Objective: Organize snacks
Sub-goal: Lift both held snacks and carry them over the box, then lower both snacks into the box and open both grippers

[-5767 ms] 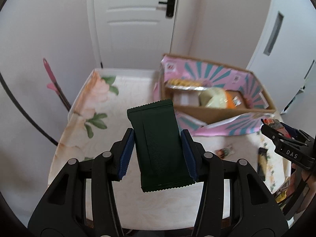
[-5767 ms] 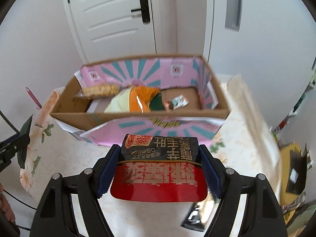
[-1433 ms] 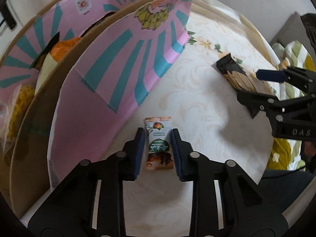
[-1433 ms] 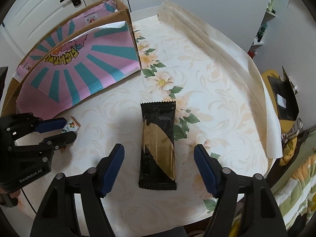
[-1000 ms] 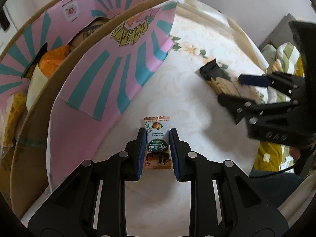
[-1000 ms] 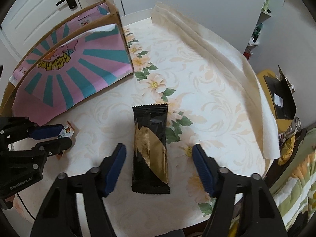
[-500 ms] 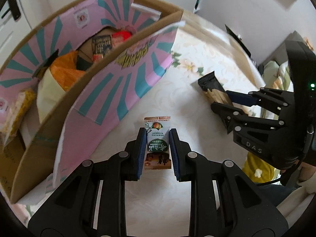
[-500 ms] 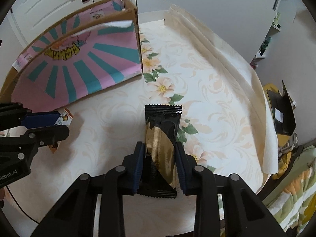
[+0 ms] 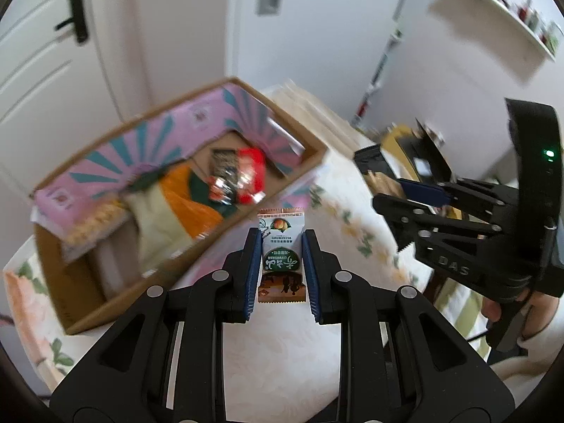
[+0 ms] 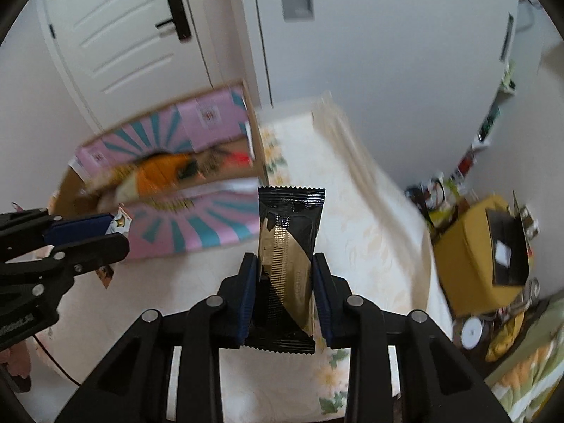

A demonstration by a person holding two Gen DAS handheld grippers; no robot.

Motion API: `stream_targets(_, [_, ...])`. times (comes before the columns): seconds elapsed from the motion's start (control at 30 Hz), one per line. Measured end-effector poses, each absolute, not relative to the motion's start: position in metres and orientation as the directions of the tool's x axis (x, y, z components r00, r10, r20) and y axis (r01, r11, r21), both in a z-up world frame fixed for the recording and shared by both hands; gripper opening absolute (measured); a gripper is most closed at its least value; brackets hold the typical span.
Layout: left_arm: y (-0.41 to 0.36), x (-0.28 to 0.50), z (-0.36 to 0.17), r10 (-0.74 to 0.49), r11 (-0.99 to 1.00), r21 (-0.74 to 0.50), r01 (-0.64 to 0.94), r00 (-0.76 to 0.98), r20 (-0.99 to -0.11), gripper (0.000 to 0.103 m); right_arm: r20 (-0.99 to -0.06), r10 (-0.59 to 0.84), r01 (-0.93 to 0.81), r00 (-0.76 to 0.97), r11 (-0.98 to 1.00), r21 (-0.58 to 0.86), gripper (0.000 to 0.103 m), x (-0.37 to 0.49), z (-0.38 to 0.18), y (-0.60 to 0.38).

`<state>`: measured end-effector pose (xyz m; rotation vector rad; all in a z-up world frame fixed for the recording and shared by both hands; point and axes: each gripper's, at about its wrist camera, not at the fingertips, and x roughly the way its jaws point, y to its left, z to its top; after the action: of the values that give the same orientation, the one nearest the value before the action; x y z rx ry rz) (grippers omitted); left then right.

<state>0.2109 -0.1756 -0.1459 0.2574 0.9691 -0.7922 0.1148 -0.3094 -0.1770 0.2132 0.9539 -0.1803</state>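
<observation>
Now both packets are lifted off the desk: left gripper clamps the small sachet, right gripper clamps the black bar, ready for the box.

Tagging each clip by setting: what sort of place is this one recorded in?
Most likely a room in a home, not a lab or shop. A table under a floral cloth holds a cardboard snack box, with a white panelled door behind and a wall shelf of small items.
</observation>
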Motion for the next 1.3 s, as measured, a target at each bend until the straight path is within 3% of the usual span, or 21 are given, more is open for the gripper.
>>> stream_targets(0.47, [-0.102, 0.28, -0.109, -0.38, 0.878, -0.133, 0.46, 0.499, -0.779, 0.021, -0.751, 0.086, 0.042, 0.655, 0.988, 0.15, 0.029, 0.181, -0.123, -0.273])
stream_targets(0.7, [-0.08, 0.323, -0.142, -0.356, 0.903, -0.185, 0.388, 0.434, -0.828, 0.021, -0.767, 0.15, -0.001, 0.624, 0.982, 0.191, 0.029, 0.225, -0.132, -0.249])
stream_targets(0.93, [-0.086, 0.335, -0.158, -0.371, 0.89, -0.19, 0.415, 0.414, -0.831, 0.022, -0.788, 0.17, -0.007, 0.591, 0.979, 0.206, 0.029, 0.25, -0.146, -0.238])
stream_targets(1.0, [-0.09, 0.336, -0.162, -0.334, 0.893, -0.141, 0.427, 0.421, -0.844, 0.03, -0.791, 0.168, -0.001, 0.588, 0.978, 0.207, 0.029, 0.251, -0.147, -0.237])
stream_targets(1.03, [-0.092, 0.334, -0.165, -0.318, 0.892, -0.116, 0.437, 0.425, -0.847, 0.057, -0.793, 0.167, 0.003, 0.586, 0.978, 0.208, 0.029, 0.254, -0.147, -0.235])
stream_targets(1.07, [-0.092, 0.333, -0.166, -0.319, 0.888, -0.111, 0.446, 0.424, -0.847, 0.1, -0.795, 0.166, 0.007, 0.584, 0.978, 0.21, 0.029, 0.256, -0.148, -0.235])
stream_targets(1.3, [-0.077, 0.333, -0.163, -0.354, 0.882, -0.148, 0.447, 0.424, -0.834, 0.103, -0.819, 0.142, 0.045, 0.555, 0.979, 0.2, 0.029, 0.262, -0.155, -0.241])
